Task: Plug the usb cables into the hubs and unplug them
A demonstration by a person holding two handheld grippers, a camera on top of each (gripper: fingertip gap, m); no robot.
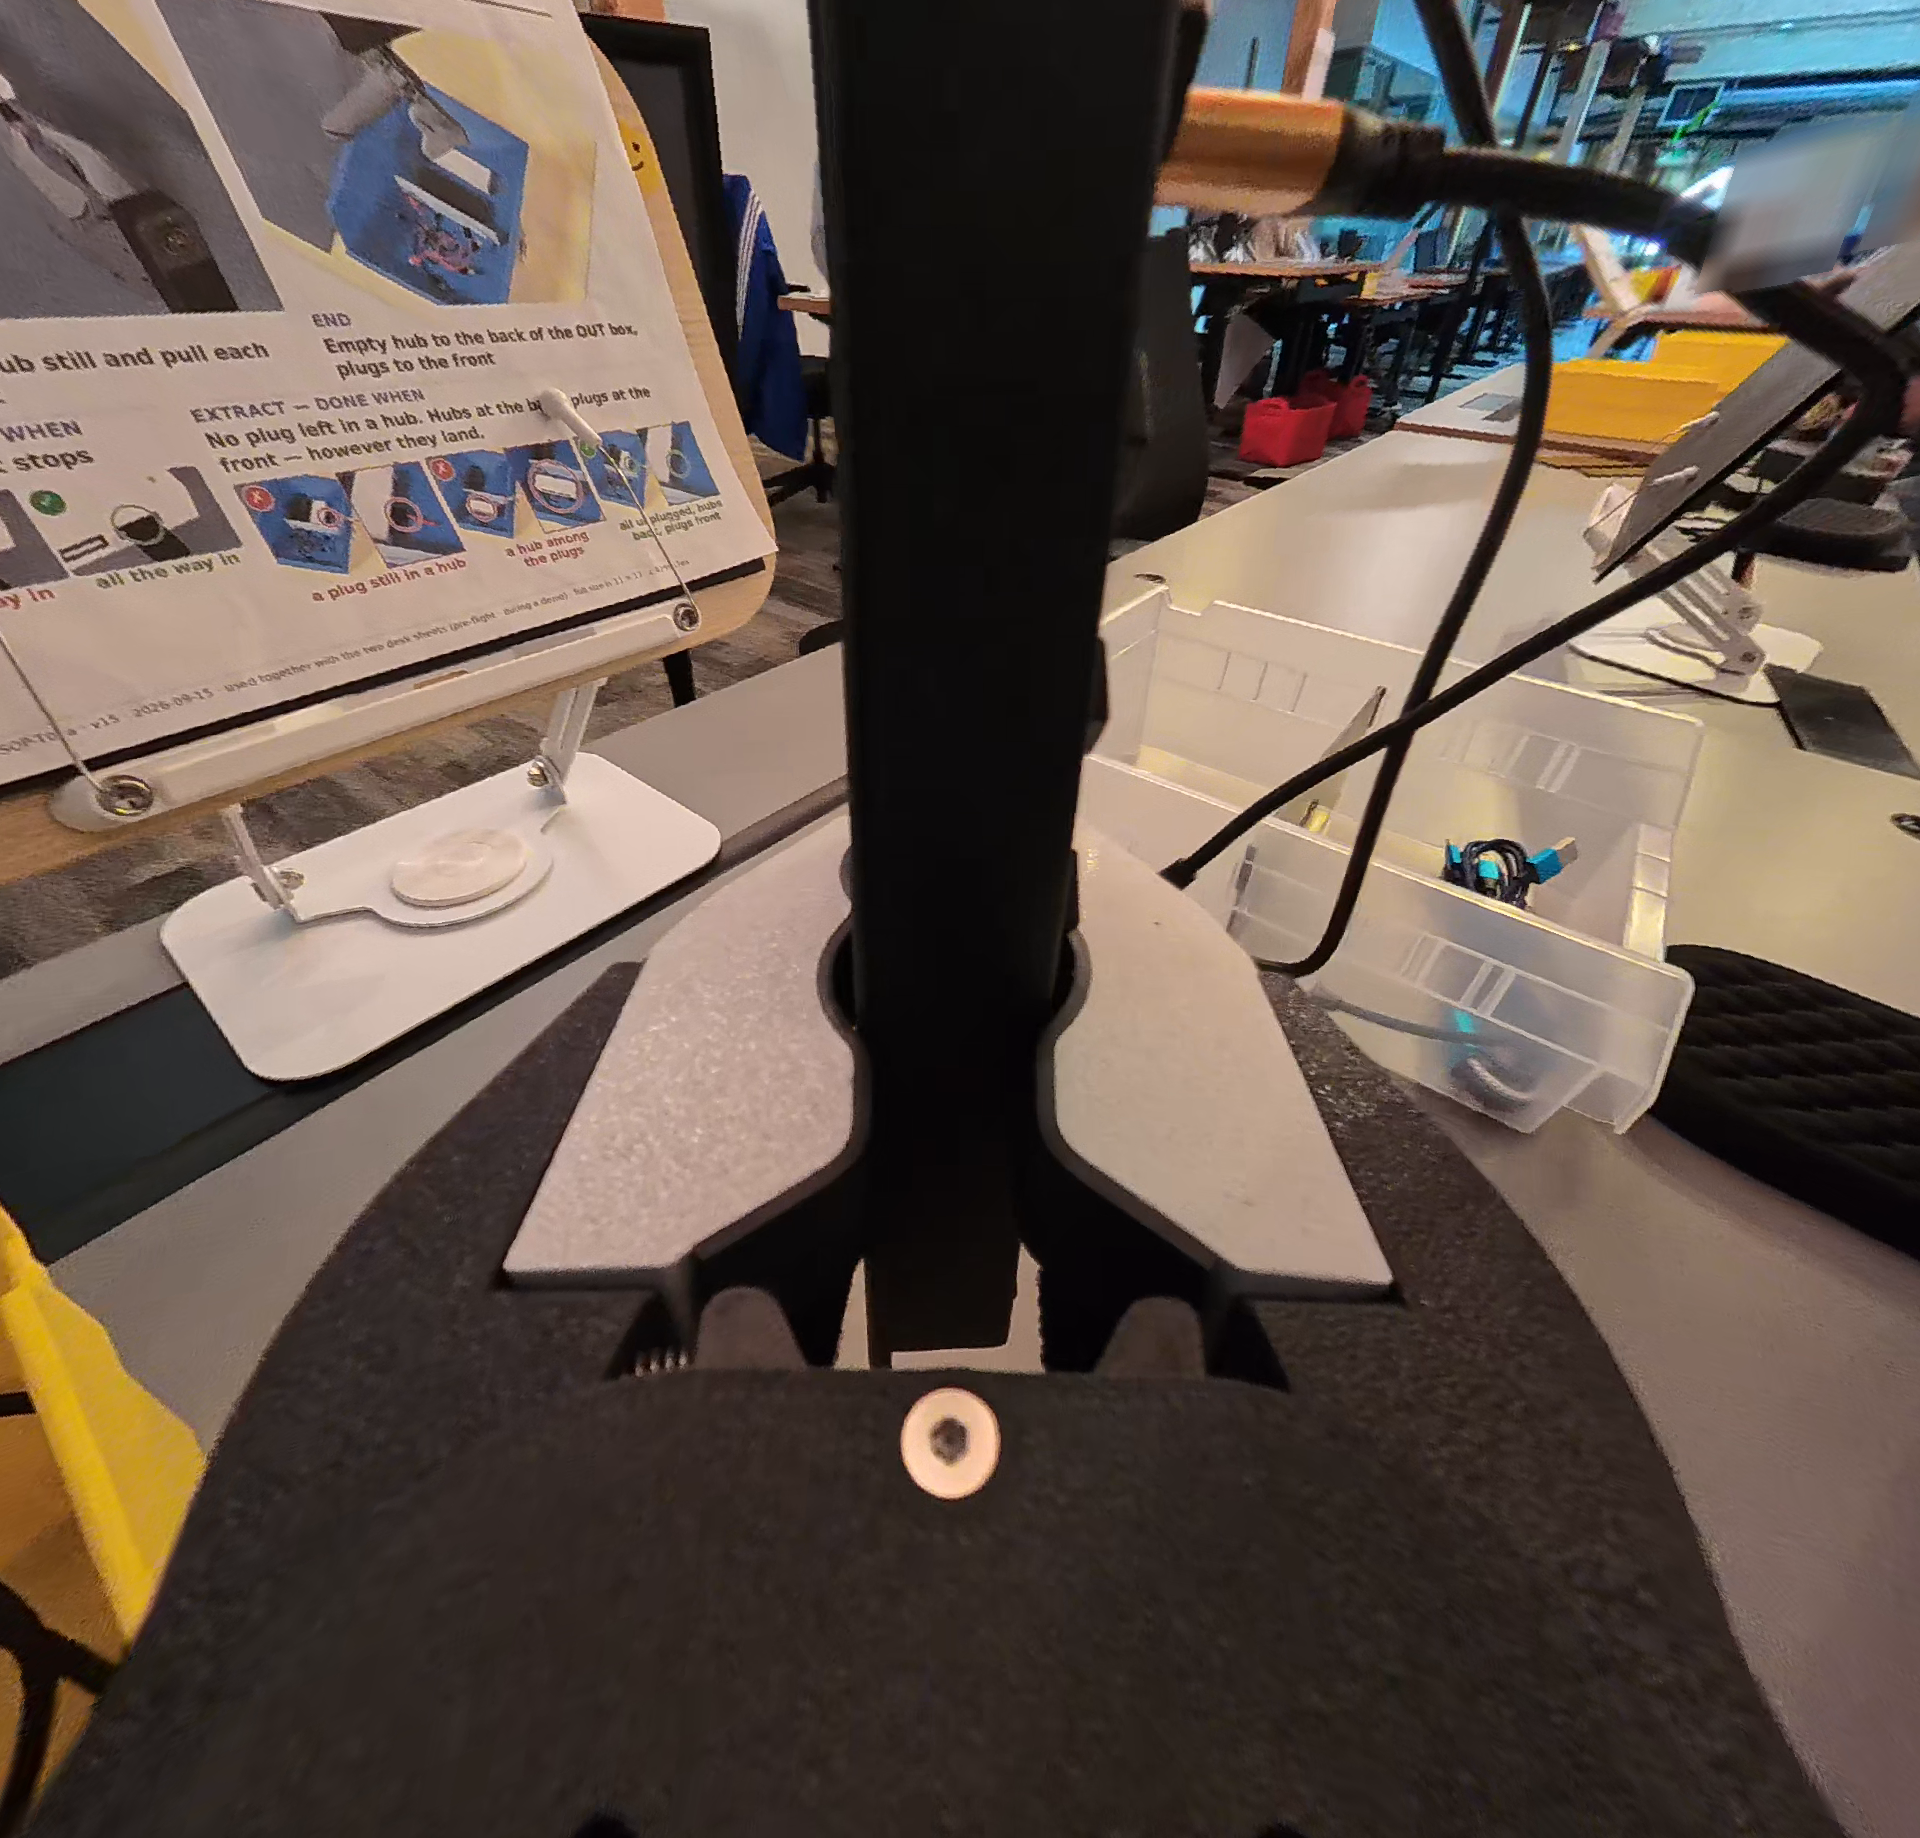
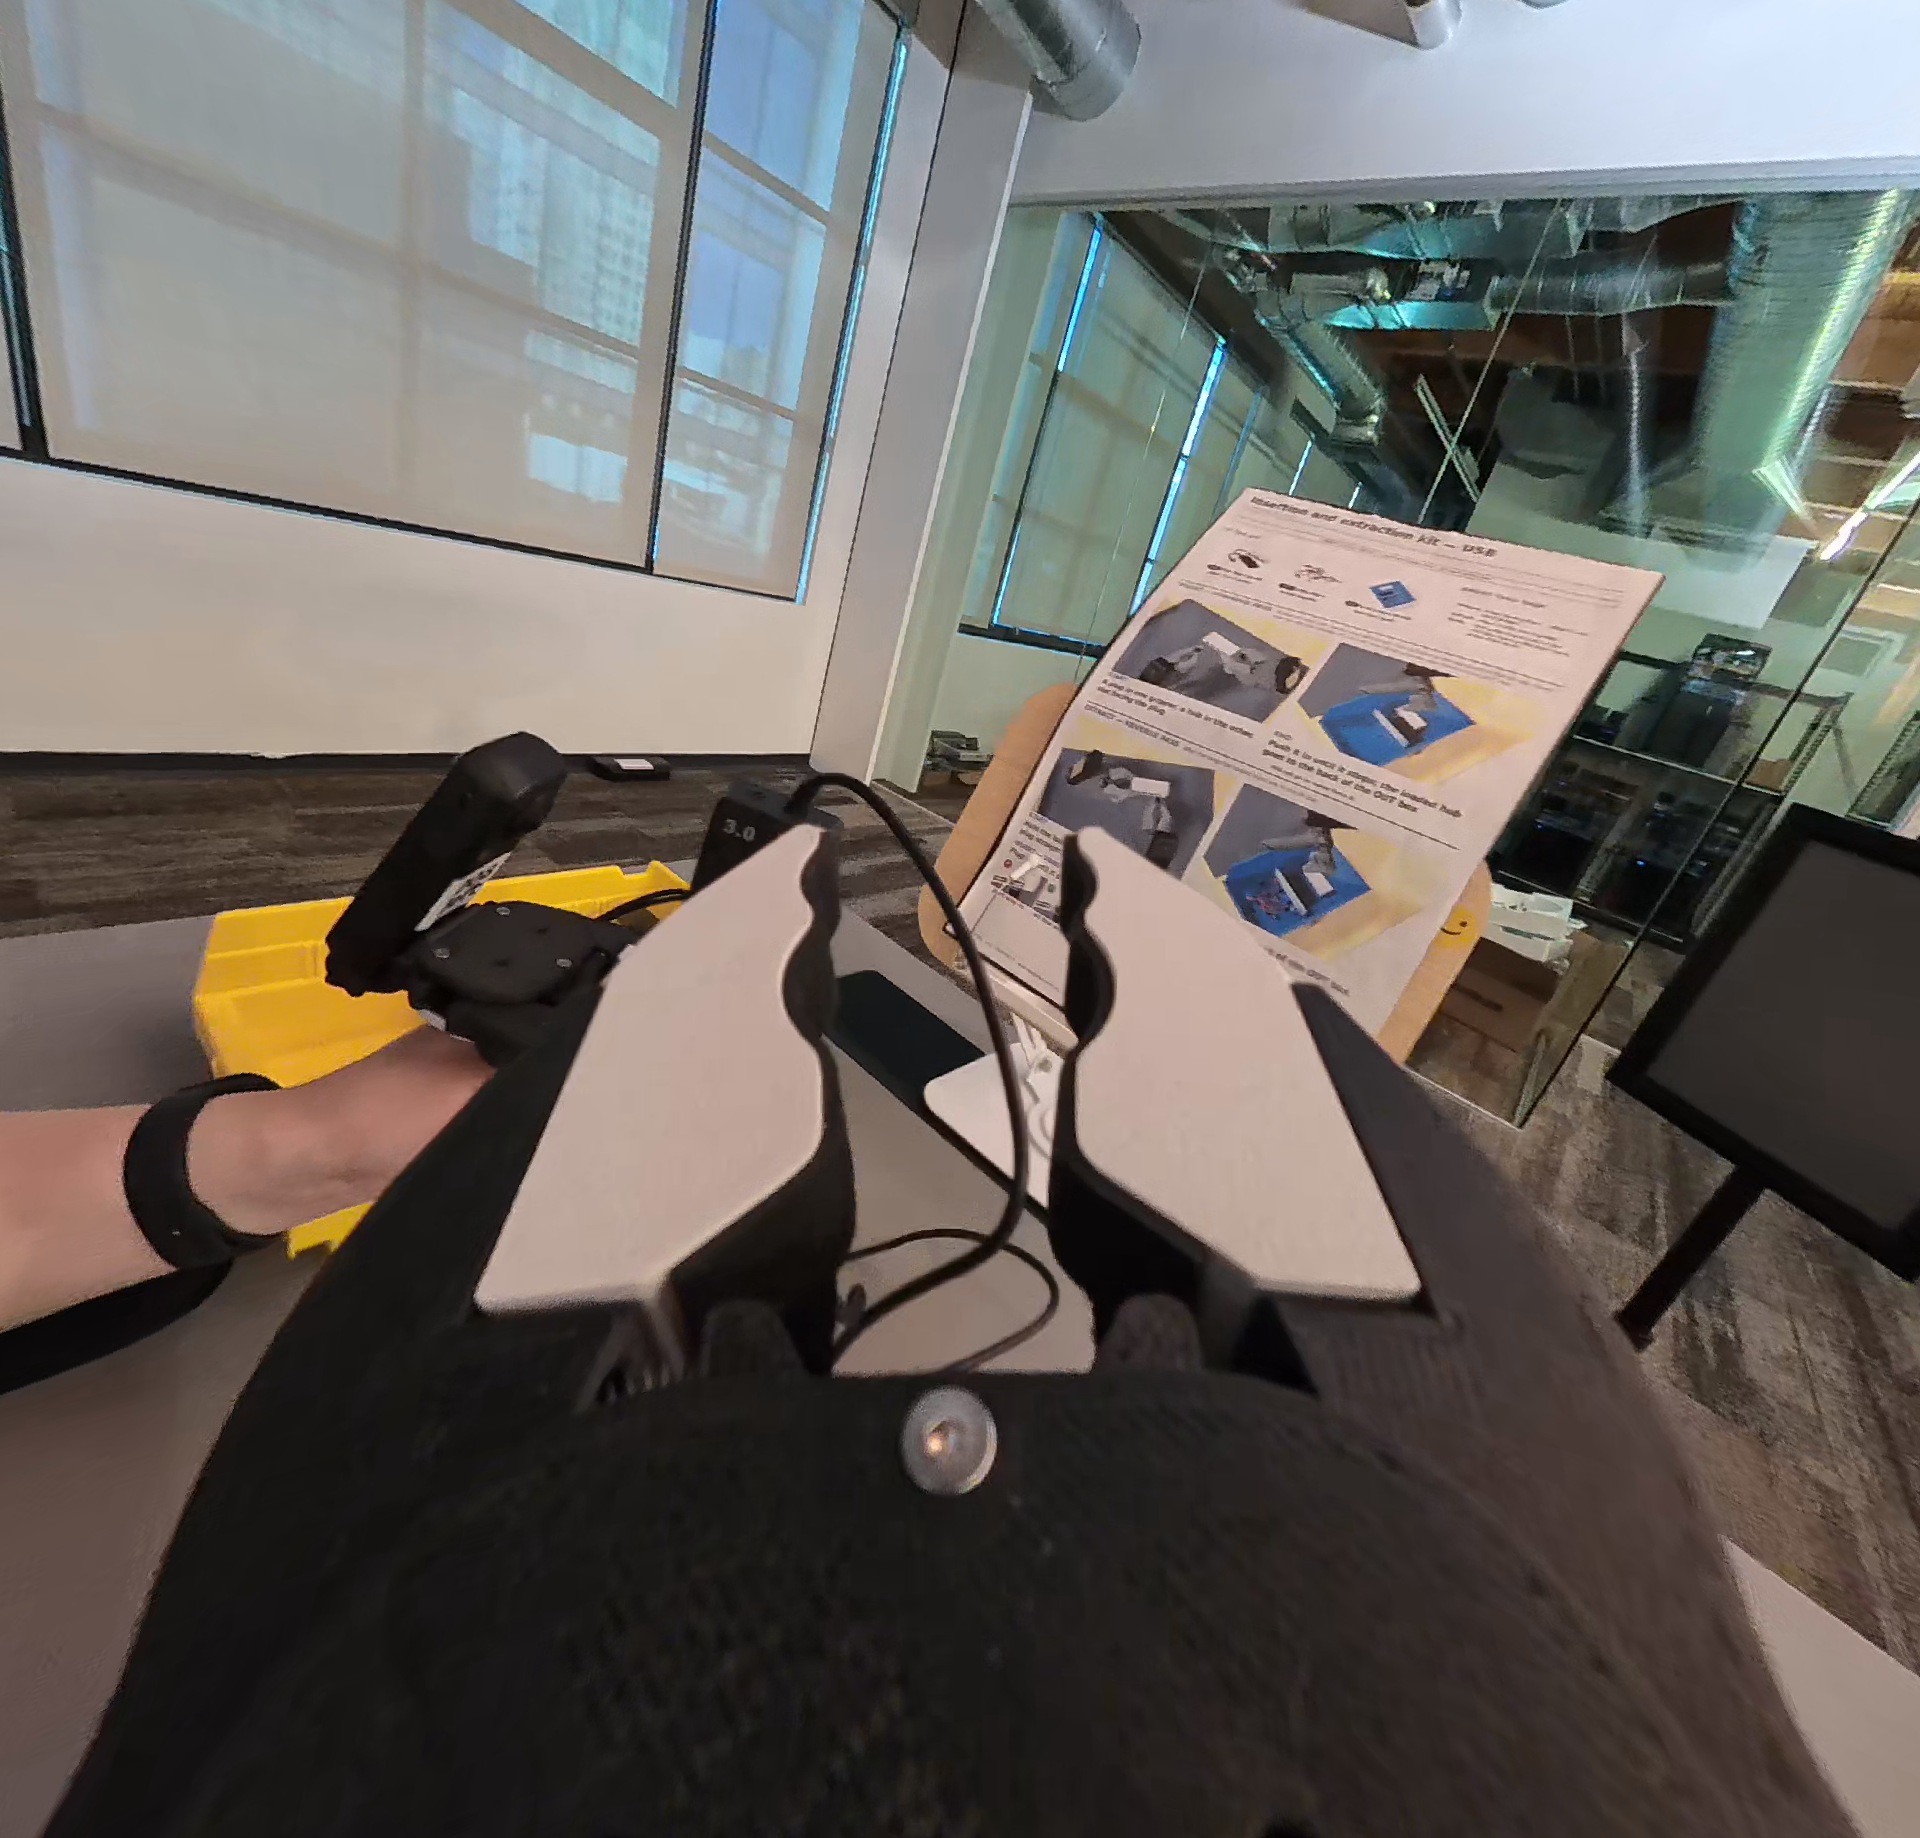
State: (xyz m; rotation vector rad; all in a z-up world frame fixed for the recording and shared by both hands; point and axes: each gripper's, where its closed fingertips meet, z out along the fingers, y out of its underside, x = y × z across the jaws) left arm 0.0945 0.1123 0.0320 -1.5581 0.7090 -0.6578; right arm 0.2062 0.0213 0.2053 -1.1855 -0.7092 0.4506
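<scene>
Okay, left gripper (image 1: 956, 967) clamps a long black hub (image 1: 966, 438), jaws tight on its sides, hub standing upright between the grey fingers (image 1: 717, 1082) and running out the top of the left wrist view. Gold-collared usb plug (image 1: 1262, 152) with black cable (image 1: 1496, 541) sits at the hub's right edge, up high; whether it is seated in a port, cannot tell. Cable droops toward a clear plastic bin (image 1: 1455, 967) holding a blue cable bundle (image 1: 1507, 869). Instruction sheet on a white stand (image 1: 436, 895) sits left. Right gripper (image 2: 951, 915) has jaws apart, nothing between them; thin black cable (image 2: 987, 1040) passes behind the gap. Yellow bin (image 2: 270, 978) lies behind the person's left hand (image 2: 343, 1144), on the table.
</scene>
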